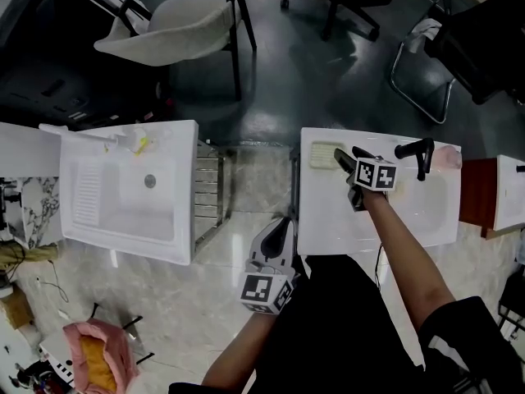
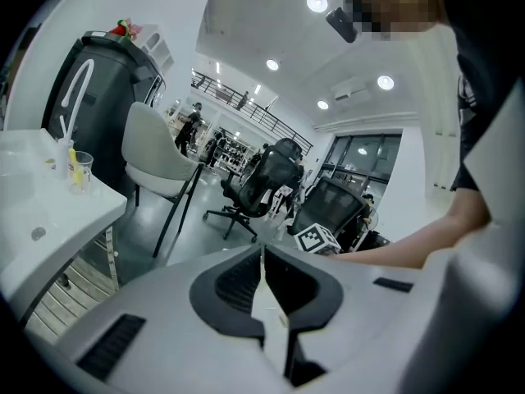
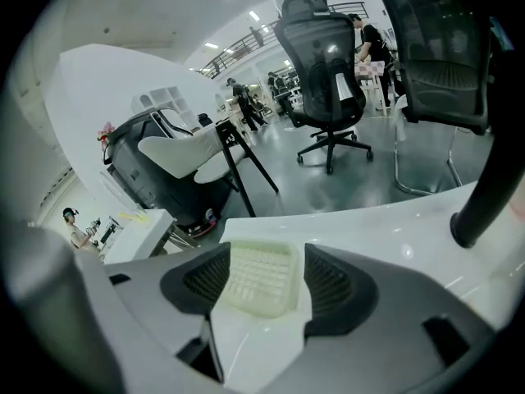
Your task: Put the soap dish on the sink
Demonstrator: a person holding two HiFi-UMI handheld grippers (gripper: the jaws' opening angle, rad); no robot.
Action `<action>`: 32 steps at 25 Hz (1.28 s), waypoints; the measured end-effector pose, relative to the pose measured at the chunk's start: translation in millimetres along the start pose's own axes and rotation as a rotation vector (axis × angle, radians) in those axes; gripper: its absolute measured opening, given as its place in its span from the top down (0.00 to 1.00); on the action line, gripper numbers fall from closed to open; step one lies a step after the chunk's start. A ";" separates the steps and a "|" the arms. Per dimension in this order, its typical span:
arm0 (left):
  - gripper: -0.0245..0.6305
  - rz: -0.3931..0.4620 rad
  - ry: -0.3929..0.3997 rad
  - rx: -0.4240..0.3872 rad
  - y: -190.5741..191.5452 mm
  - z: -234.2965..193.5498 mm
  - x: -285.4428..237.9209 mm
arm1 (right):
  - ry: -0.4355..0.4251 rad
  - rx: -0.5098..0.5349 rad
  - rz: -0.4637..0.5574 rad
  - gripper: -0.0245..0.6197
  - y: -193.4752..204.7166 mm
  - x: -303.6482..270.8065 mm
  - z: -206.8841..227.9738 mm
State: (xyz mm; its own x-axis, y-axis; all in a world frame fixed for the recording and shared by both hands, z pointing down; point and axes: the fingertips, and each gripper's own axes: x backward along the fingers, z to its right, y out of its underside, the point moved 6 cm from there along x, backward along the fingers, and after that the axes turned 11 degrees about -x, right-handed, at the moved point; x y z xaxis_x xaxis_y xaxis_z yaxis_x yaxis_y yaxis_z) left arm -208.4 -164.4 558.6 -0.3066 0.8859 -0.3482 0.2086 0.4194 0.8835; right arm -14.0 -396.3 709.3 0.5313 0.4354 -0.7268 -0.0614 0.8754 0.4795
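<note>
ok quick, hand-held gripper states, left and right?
Left hand-held gripper: closed, empty.
Right hand-held gripper: open, jaws either side of the soap dish, which lies on the sink.

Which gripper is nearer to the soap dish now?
Right. The right gripper has the soap dish between its jaws on the sink; the left gripper is at the sink's near left edge, jaws together.

Ceiling downlights (image 2: 317, 3) glare high above the shell chair (image 2: 156, 150); floor (image 2: 193, 224) behind it gleams — gripper views bulge, corners black; head view dim.
</note>
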 end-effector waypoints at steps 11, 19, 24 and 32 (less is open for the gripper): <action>0.93 0.059 -0.017 -0.071 -15.7 49.2 15.5 | -0.032 0.078 0.061 0.60 11.5 77.8 1.6; 0.93 0.086 -0.022 -0.128 -16.4 99.4 16.4 | -0.083 0.101 0.138 0.64 18.0 149.3 12.0; 0.93 0.113 -0.046 -0.154 -23.0 126.9 14.4 | -0.109 0.055 0.198 0.68 22.5 193.4 23.7; 0.93 0.146 -0.032 -0.221 -23.5 174.5 7.9 | -0.156 0.076 0.283 0.85 36.9 257.4 42.1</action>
State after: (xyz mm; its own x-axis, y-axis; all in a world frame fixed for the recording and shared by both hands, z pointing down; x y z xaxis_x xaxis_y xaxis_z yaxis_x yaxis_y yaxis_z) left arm -53.6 -132.7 480.4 -0.2575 0.9412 -0.2189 0.0394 0.2366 0.9708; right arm 156.0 -260.7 560.6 0.6254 0.6163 -0.4786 -0.1647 0.7038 0.6911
